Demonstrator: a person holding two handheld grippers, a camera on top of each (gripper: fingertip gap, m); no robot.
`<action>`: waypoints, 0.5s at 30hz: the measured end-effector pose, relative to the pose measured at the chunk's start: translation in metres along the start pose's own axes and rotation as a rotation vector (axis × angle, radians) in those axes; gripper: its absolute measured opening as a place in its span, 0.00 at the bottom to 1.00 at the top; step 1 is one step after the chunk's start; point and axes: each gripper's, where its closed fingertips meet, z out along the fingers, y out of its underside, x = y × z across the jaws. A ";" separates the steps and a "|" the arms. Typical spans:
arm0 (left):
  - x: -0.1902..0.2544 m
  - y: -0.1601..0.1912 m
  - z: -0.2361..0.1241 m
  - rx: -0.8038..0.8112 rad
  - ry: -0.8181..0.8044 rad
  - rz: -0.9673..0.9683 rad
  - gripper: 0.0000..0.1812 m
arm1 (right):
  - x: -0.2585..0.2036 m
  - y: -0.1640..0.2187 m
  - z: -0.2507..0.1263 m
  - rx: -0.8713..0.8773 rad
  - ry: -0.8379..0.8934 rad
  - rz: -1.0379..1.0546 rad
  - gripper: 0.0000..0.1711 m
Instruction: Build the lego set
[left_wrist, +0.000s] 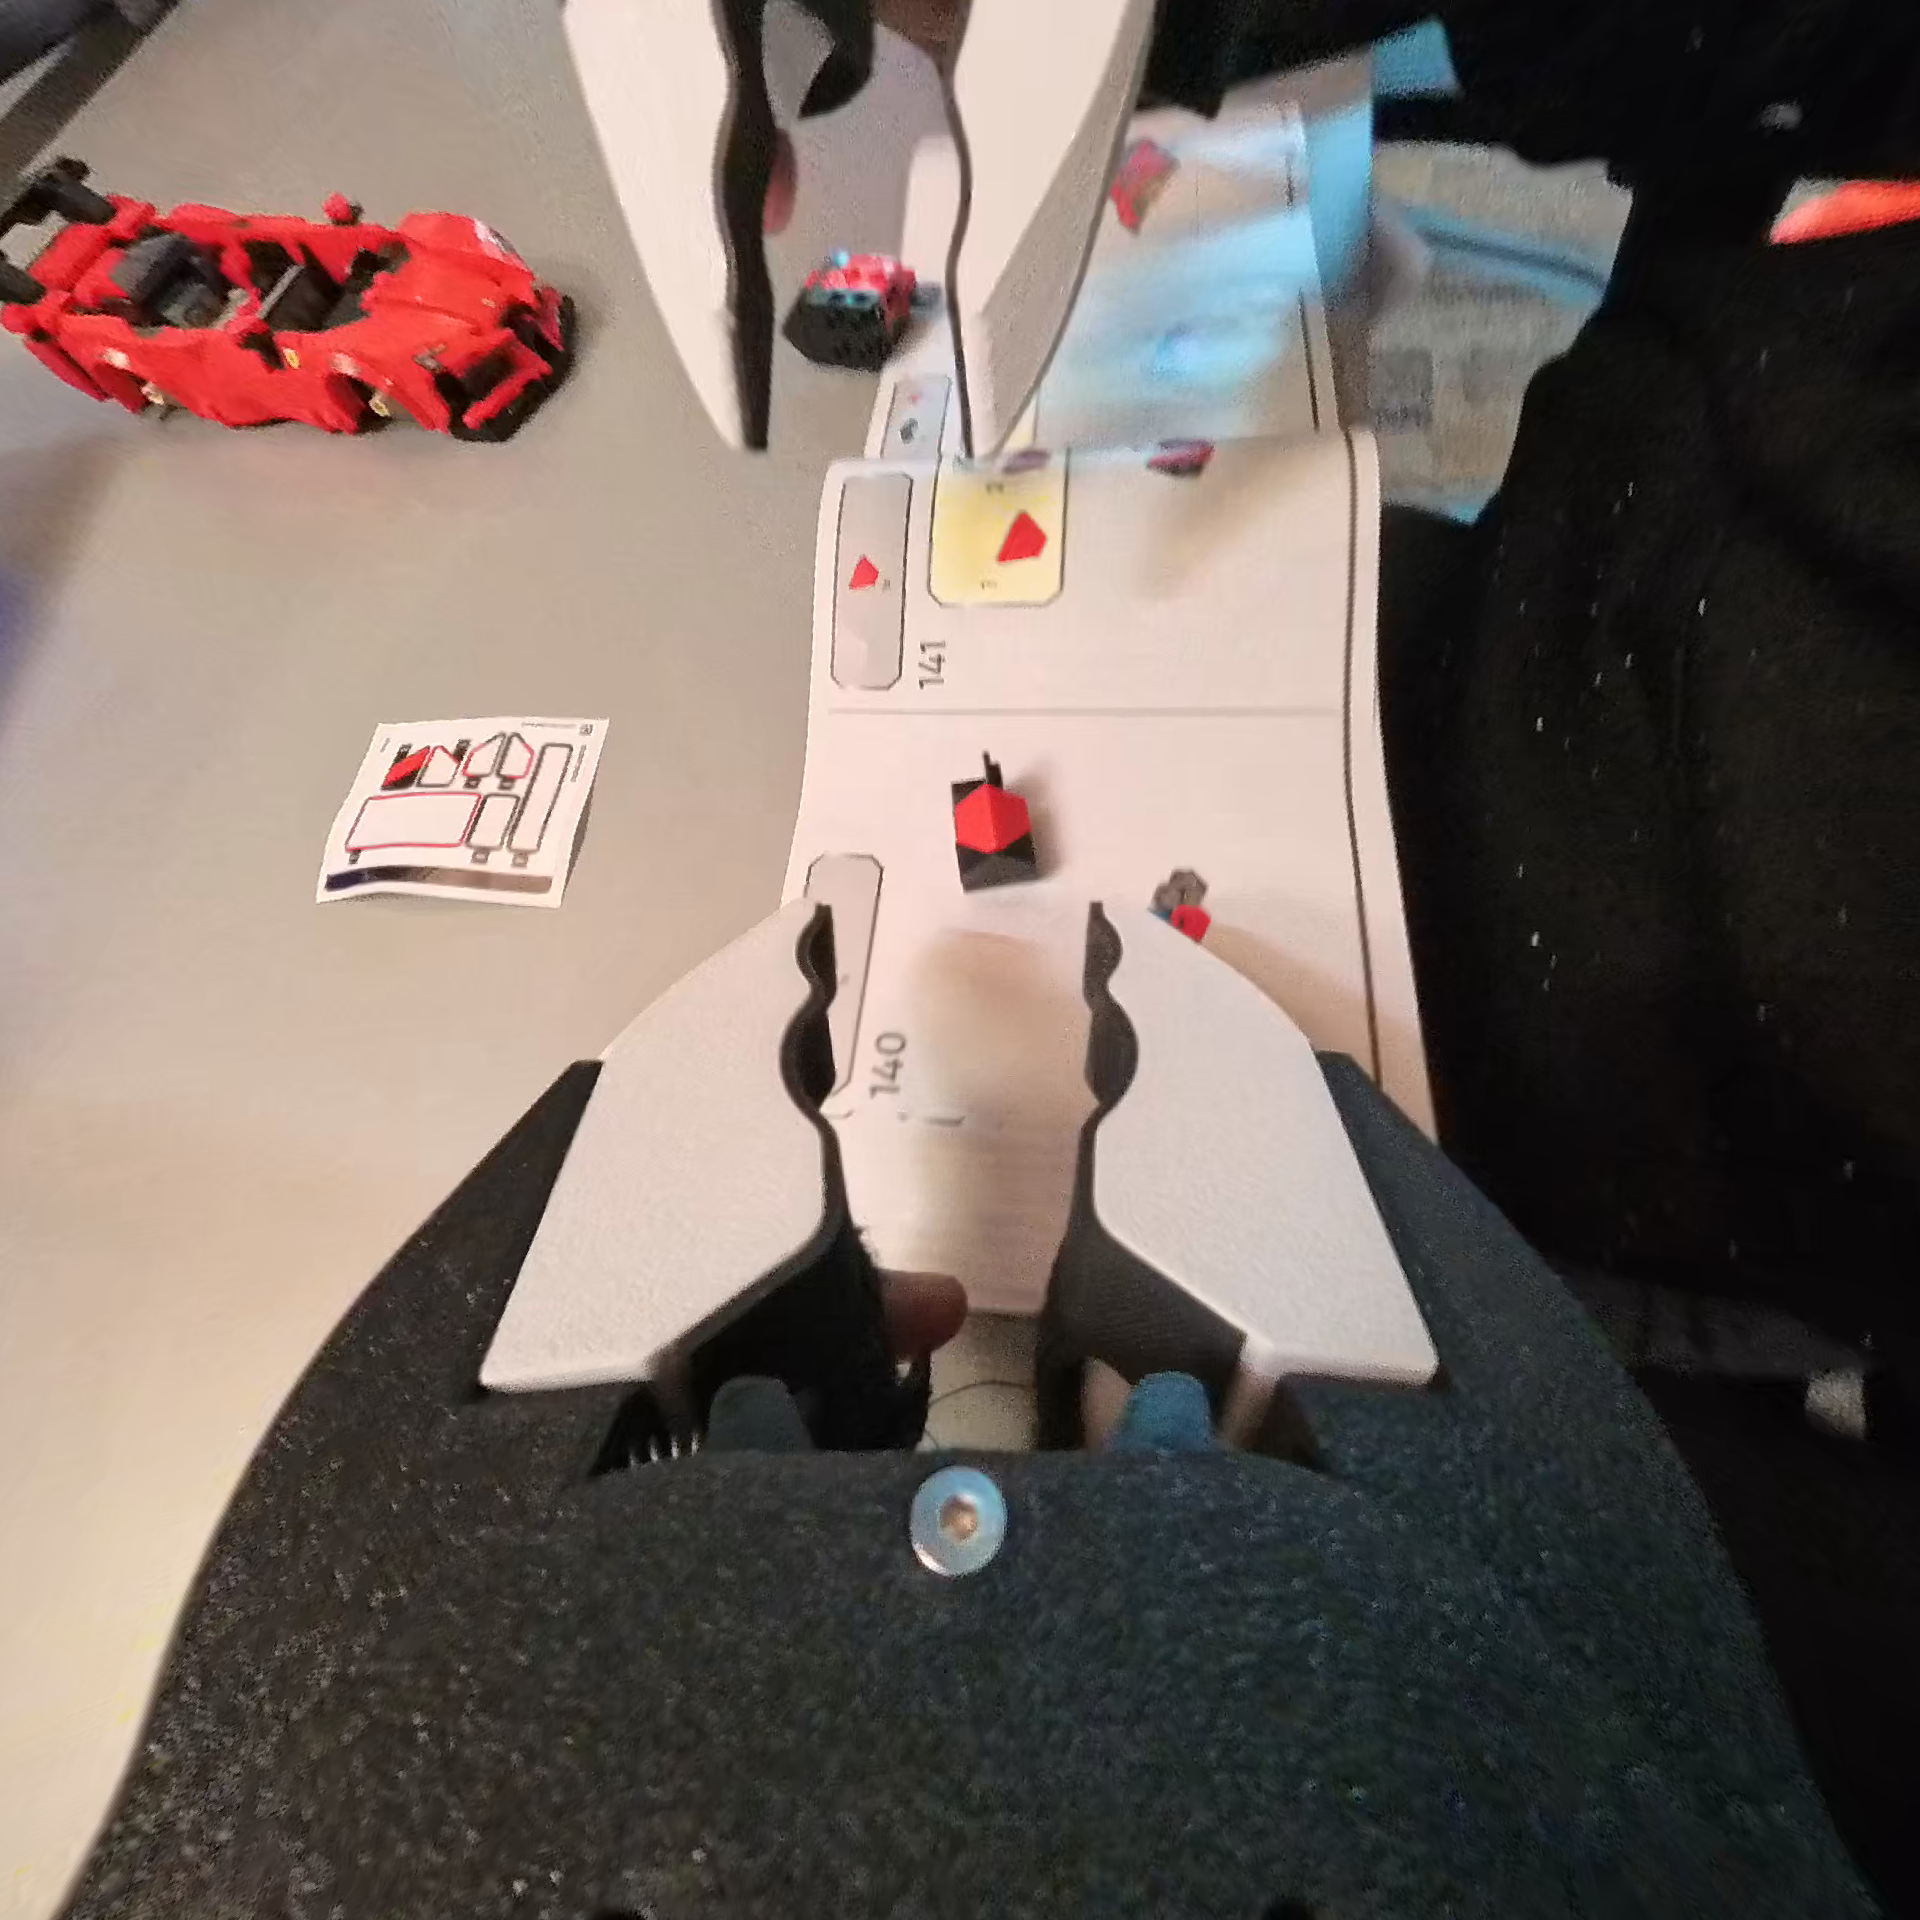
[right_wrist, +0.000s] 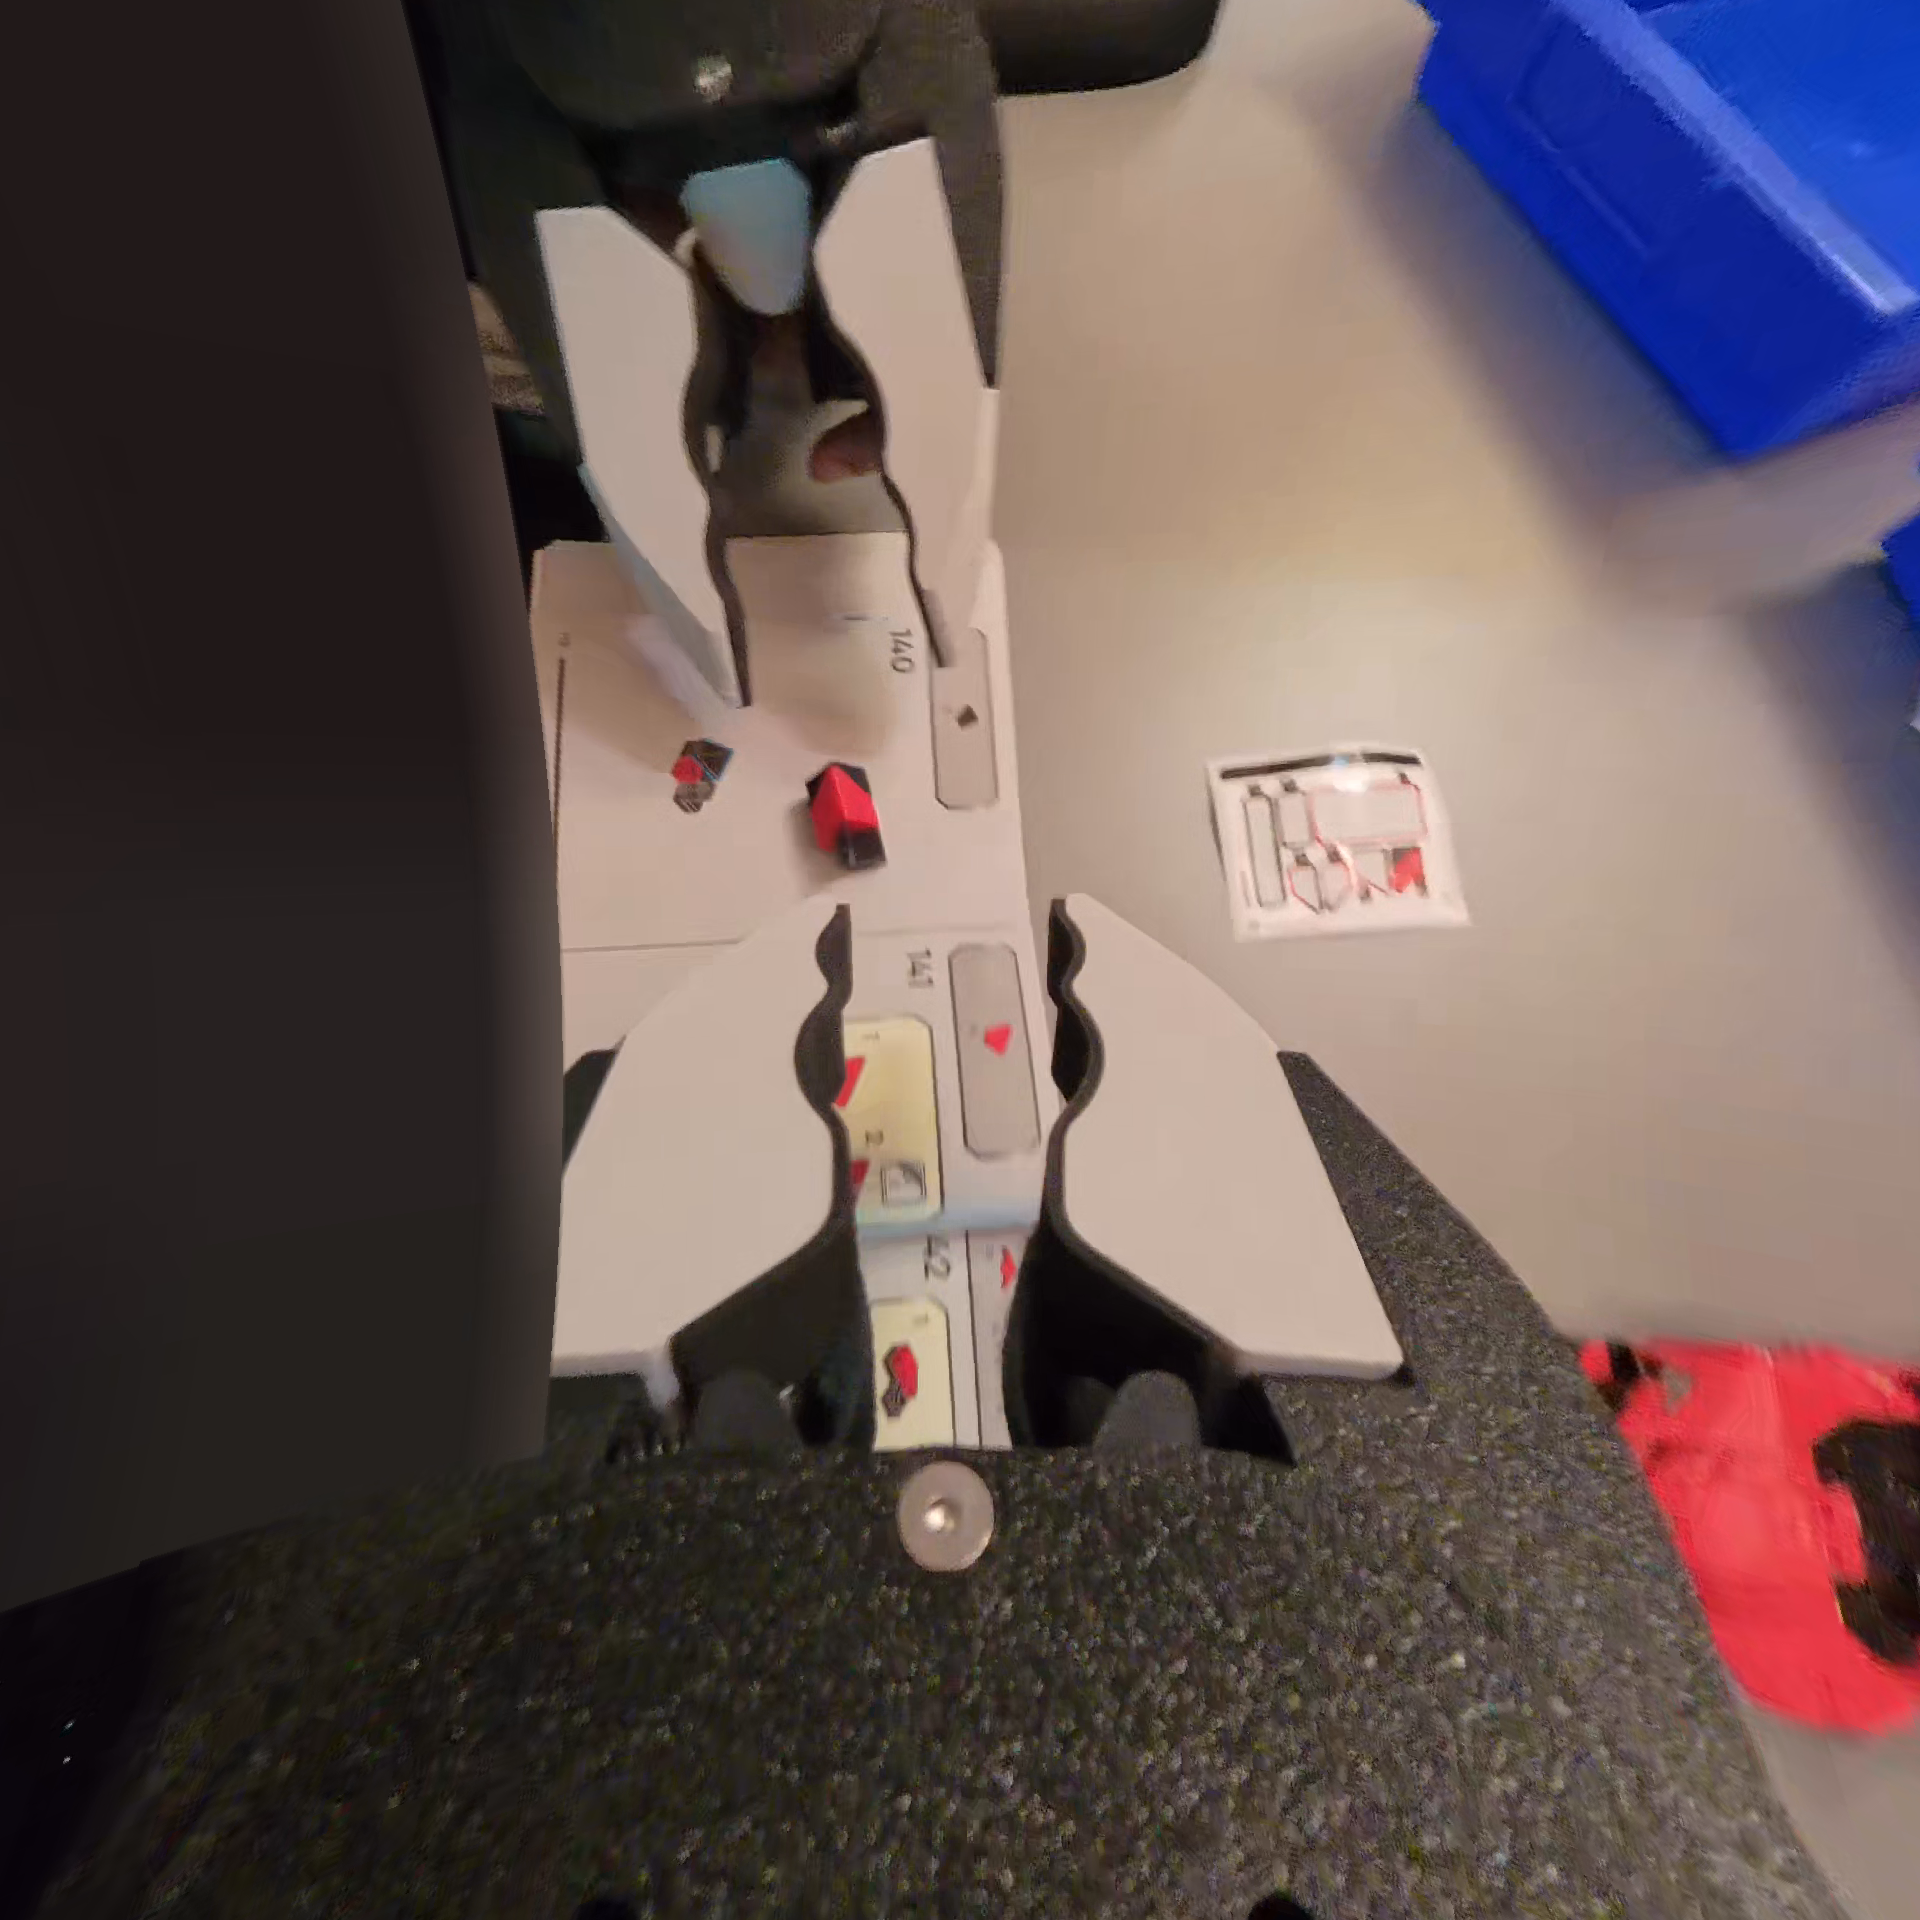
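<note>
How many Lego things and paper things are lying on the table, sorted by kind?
Red Lego car: 1
Small red-and-black Lego assemblies: 2
Tiny loose Lego piece: 1
Instruction booklet: 1
Sticker sheet: 1
Total: 6

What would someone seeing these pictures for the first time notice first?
Probably the red lego car, sitting alone on the grey table left of the open instruction booklet. Next, the two grippers facing each other over the booklet, left gripper and right gripper both open and empty, with a small red and black lego piece on the page between them. A sticker sheet lies beside the booklet.
</note>
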 end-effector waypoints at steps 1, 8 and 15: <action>0.001 -0.003 0.003 0.014 -0.009 -0.027 0.25 | 0.001 0.003 -0.007 0.015 0.022 0.014 0.21; 0.004 0.005 0.026 -0.086 -0.008 -0.112 0.19 | -0.011 0.037 -0.039 0.031 0.087 0.084 0.20; 0.007 0.002 0.031 -0.110 0.017 -0.126 0.09 | -0.041 0.081 -0.041 -0.062 -0.015 0.120 0.16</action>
